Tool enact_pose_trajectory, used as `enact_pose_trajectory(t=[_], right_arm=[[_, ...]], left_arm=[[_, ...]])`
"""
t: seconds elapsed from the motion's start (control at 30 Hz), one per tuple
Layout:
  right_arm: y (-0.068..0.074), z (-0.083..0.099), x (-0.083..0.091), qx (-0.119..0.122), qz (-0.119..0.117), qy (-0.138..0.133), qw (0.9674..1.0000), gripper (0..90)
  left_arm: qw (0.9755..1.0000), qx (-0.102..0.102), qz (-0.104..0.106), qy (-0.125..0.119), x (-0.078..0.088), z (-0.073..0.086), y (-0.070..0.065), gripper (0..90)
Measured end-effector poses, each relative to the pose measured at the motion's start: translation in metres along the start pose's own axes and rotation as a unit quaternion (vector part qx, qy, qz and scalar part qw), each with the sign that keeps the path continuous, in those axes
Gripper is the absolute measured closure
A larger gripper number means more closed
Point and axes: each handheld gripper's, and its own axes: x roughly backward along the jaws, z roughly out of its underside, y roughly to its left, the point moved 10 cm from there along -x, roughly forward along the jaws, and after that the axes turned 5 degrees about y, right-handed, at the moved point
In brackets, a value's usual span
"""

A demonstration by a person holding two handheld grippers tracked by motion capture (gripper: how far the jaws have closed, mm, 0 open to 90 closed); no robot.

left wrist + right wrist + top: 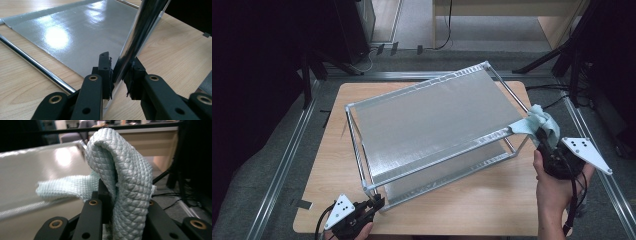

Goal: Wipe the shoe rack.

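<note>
— At the near left corner of the table point(452, 212), seen from above: left gripper point(377, 201) clamped on the rack's point(432, 115) front corner post.
— Closer up, from the left gripper view?
— Black jaws pinched on a shiny chrome post point(140, 35), lower shelf point(75, 32) gleaming behind, wood grain on both sides. Hidden from the high view at that scale.
— And on the other side?
— Right gripper point(542, 134) closed on a pale green cloth point(539, 122), pressed against the top shelf's right edge. From the right gripper view: quilted weave folded over the jaws, one flap blurred across the shelf point(37, 162).
— Counts?
— Two grippers, two hands, one rack with two shelves, one cloth, one table.
— Any writing?
— No readable labels; dots alone on the grey three-cornered plates point(588, 152).
</note>
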Motion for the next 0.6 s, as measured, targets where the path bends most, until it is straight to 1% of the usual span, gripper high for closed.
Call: enact_pose_trajectory(t=[0.07,0.13,0.17,0.27,0.3,0.33,0.37,0.47,0.5,0.6], right_arm=[[0.008,0.006,0.000,0.008,-0.016,0.008,0.9998,79.2],[0.023,0.014,0.001,0.027,-0.037,0.017,0.9988,79.4],[0.030,0.017,0.002,0.035,-0.042,0.019,0.9983,79.5],[0.052,0.023,0.007,0.039,-0.066,0.021,0.9968,79.6],[0.052,0.023,0.007,0.039,-0.066,0.021,0.9968,79.6],[0.068,0.025,0.012,0.045,-0.085,0.023,0.9951,79.6],[0.074,0.025,0.014,0.047,-0.094,0.024,0.9942,79.6],[0.098,0.026,0.024,0.046,-0.134,0.025,0.9896,79.6],[0.104,0.027,0.026,0.046,-0.142,0.025,0.9886,79.6],[0.135,0.031,0.035,0.062,-0.175,0.032,0.9821,79.6]], left_arm=[[1.0000,0.000,0.000,-0.001,0.000,0.000,0.000,76.5],[1.0000,-0.002,-0.001,-0.001,0.000,0.000,0.000,76.6],[1.0000,-0.003,-0.002,0.000,0.000,0.000,0.000,76.7],[1.0000,-0.004,-0.002,-0.001,0.000,0.000,0.000,76.8],[1.0000,-0.004,-0.002,-0.001,0.000,0.000,0.000,76.8],[1.0000,-0.004,0.000,-0.001,-0.001,0.000,-0.001,76.8],[1.0000,-0.004,0.001,-0.001,-0.001,0.000,-0.001,76.9],[0.9999,-0.009,0.006,0.001,-0.002,0.000,-0.005,76.9],[0.9999,-0.012,0.008,0.002,-0.003,0.000,-0.007,77.0],[0.9998,-0.017,0.014,0.003,-0.005,0.000,-0.012,77.1]])
